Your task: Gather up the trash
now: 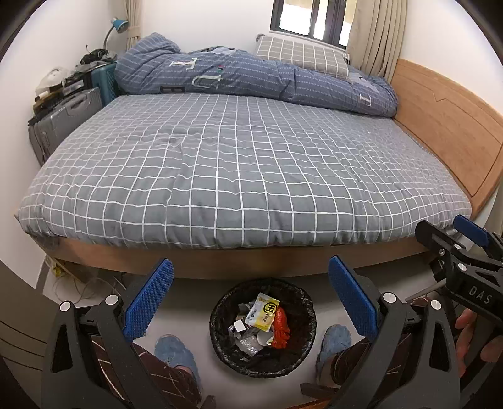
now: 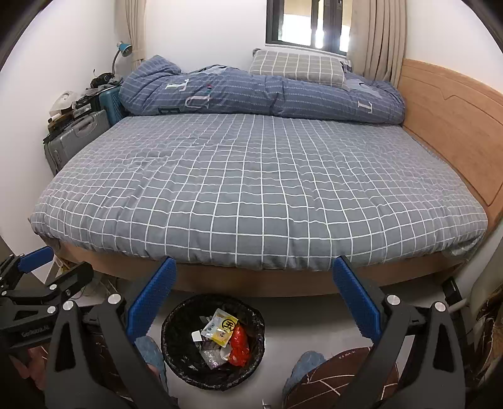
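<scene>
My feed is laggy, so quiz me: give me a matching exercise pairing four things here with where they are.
Things:
1. trash bin
2. pillow
3. desk lamp
4. yellow packet

Places:
A. on top of the folded quilt
B. inside the bin
C. far left corner, above the suitcases
D. on the floor beside the bed

Pairs: 1-D, 2-A, 3-C, 4-B

left gripper (image 1: 251,302) jaws spread wide, nothing between the blue pads, aimed forward and slightly down. right gripper (image 2: 254,302) same: wide apart, holding nothing, level beside the left. both feet in blue slippers (image 1: 176,352) below.
</scene>
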`<action>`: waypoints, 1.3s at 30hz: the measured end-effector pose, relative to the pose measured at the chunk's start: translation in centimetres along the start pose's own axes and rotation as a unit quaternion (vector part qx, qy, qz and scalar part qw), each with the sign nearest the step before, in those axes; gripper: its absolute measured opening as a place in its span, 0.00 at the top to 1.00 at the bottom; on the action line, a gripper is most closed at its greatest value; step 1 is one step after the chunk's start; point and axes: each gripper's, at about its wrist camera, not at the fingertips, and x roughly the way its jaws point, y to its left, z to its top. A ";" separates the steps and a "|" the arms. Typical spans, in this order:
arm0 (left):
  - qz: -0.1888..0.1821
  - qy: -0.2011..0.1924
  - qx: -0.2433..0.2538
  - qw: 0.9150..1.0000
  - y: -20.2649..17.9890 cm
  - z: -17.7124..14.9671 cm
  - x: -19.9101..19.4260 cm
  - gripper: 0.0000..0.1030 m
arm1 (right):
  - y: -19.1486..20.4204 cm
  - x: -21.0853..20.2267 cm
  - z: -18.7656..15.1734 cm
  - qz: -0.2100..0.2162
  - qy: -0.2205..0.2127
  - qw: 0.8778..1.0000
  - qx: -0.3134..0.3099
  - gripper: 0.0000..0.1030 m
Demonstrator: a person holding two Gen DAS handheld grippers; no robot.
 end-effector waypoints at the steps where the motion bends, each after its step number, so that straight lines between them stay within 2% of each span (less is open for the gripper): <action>1: 0.000 0.000 0.000 1.000 0.0 0.0 0.0 0.06 | 0.1 0.0 -0.1 -0.001 0.000 1.000 -0.001 0.07; 18: -0.001 0.005 -0.003 1.000 0.2 -0.1 0.5 0.06 | 0.1 0.6 -0.5 0.001 0.009 1.000 -0.001 0.07; 39: 0.018 0.003 0.000 1.000 0.1 0.3 0.8 0.06 | 0.4 1.2 -0.5 0.003 0.017 1.000 -0.002 0.07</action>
